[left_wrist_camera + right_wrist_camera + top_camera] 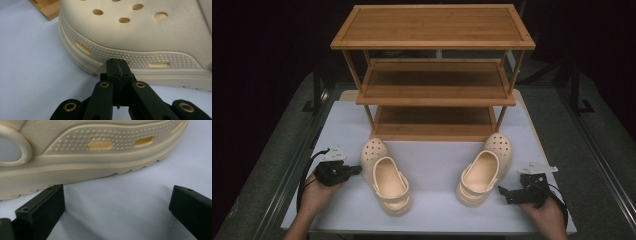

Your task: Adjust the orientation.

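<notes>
Claws flank the pair: the left claw (117,65), jaws pressed together on nothing, noses at the left cream foam clog's (385,175) side, while the right claw (117,202) gapes beside the right cream clog (484,169), both on the white surface (432,160) before the three-tier bamboo shoe rack (434,75), likely for shelving.

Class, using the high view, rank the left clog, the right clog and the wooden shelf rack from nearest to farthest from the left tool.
1. left clog, right beside the left tool
2. right clog, across the table
3. wooden shelf rack, at the back
</notes>
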Motion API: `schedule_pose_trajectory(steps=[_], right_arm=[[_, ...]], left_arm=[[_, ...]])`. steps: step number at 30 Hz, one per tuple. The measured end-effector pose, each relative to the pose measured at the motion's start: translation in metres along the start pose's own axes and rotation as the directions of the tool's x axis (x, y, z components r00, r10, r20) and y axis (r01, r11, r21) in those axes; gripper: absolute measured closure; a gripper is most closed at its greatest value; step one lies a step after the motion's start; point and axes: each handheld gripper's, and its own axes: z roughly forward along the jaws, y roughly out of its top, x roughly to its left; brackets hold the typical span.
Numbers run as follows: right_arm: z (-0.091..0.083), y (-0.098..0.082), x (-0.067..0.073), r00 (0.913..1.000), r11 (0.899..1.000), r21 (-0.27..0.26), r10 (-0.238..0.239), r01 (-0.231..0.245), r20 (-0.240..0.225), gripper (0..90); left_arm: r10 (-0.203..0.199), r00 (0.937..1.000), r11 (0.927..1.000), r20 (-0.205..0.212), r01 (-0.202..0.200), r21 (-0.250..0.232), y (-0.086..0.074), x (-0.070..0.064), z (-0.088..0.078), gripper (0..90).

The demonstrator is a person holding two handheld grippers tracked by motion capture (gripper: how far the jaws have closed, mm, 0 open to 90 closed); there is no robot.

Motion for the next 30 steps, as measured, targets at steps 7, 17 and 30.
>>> schedule_pose_trajectory(steps=[7,17,30], right_arm=[[0.0,0.0,0.0,1.0,1.0,0.0,0.0,0.0,0.0,0.0],[0.0,0.0,0.0,1.0,1.0,-0.002,-0.001,0.001,0.0,0.0],[0.0,0.0,0.0,1.0,1.0,-0.002,-0.001,0.001,0.0,0.0]], left_arm=[[0.025,0.9996,0.9997,0.009,-0.025,0.004,0.015,-0.001,0.013,90.0],[0.048,0.9983,0.9988,0.031,-0.049,0.008,0.035,-0.006,0.034,90.0],[0.055,0.996,0.9985,0.071,-0.055,0.004,0.055,-0.01,0.058,90.0]])
